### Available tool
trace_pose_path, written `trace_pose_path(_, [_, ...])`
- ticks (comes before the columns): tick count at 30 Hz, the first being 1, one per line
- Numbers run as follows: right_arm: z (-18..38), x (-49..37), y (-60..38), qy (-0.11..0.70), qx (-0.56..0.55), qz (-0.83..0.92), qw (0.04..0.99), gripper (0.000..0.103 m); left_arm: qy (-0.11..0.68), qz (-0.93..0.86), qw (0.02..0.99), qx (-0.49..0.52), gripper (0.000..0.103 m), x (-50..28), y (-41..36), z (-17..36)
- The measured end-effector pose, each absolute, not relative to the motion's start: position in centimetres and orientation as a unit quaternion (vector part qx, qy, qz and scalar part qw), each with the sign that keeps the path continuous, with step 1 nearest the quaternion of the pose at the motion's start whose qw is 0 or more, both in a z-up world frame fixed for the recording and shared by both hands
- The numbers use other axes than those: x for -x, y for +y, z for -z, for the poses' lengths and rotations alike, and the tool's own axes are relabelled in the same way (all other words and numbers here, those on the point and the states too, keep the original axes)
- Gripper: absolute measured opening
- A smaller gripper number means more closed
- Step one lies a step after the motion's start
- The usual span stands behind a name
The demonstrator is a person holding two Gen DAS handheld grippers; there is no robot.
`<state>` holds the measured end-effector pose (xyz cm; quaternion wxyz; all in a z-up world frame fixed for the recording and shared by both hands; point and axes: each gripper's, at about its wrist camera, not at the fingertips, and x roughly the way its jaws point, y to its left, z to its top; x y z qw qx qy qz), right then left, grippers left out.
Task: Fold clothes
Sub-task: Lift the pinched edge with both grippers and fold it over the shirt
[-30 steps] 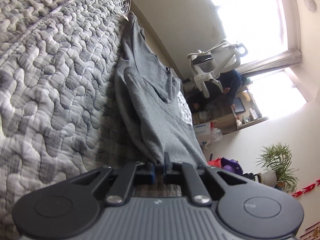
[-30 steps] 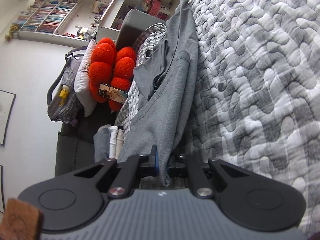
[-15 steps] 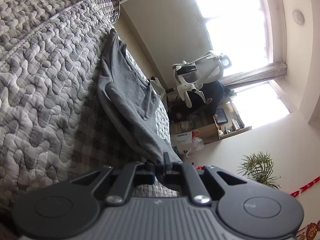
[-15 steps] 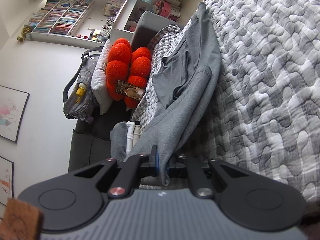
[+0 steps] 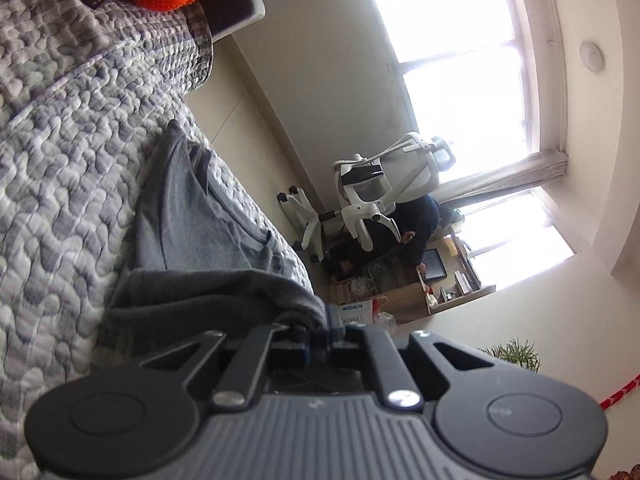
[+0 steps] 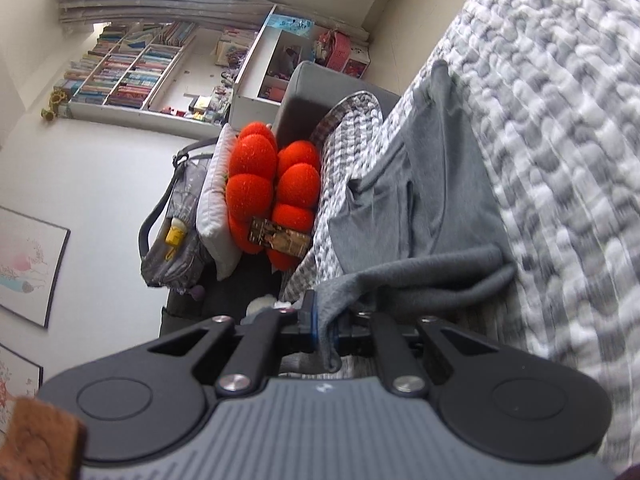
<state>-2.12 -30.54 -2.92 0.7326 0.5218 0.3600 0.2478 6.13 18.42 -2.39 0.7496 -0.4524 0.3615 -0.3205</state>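
Note:
A grey shirt (image 5: 200, 232) lies on the grey-and-white quilted bedspread (image 5: 60, 168). Its near hem is raised off the quilt and curls back over the rest of the cloth. My left gripper (image 5: 318, 326) is shut on one corner of that hem. In the right wrist view the same grey shirt (image 6: 432, 200) stretches away over the quilted bedspread (image 6: 568, 128), and my right gripper (image 6: 326, 330) is shut on the hem's other corner, with a fold of cloth hanging between its fingers. The far end of the shirt still rests flat on the bed.
An orange plush cushion (image 6: 272, 184) and a grey bag (image 6: 176, 232) sit by the bed's head. A bookshelf (image 6: 132, 76) lines the wall. A white office chair (image 5: 384, 196), a person (image 5: 416, 220) at a desk and a potted plant (image 5: 516, 354) stand beyond the bed.
Both grippers have risen and moved forward along the shirt, carrying the near hem up and over the cloth. The shirt now looks shorter, with a rolled fold near the grippers.

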Motion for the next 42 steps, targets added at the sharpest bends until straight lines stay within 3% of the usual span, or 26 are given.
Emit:
trace_pose_path(15, [8.2,-7.7,-31.1,0.376,-0.552,-0.217,0.712,0.016,0.394,0.240,0.760,0.457,0.007,-16.7,17.1,6.7])
trace_pose_path(20, [10.0,-8.4,-31.5,0.376,-0.578,-0.212,0.692,0.018,0.402,0.218,0.762,0.460,0.015,-18.4,17.9,8.4])
trace_pose_path(22, [10.5,-8.4,-31.9,0.368,-0.593,-0.215,0.683,0.026,0.391,0.209,0.768,0.463,0.023,-18.6,18.5,8.6])
trace_pose_path(25, [10.7,-8.1,-32.9,0.340,-0.616,-0.218,0.677,0.045,0.380,0.198,0.780,0.456,0.028,-18.6,19.4,8.5])
trace_pose_path(28, [10.4,-7.8,-34.0,0.315,-0.624,-0.210,0.684,0.045,0.374,0.191,0.787,0.452,0.032,-18.7,20.0,8.6])
trace_pose_path(42, [7.5,-8.2,-30.9,0.270,-0.404,-0.151,0.861,0.045,0.337,0.215,0.852,0.339,0.032,-19.3,17.0,8.0])
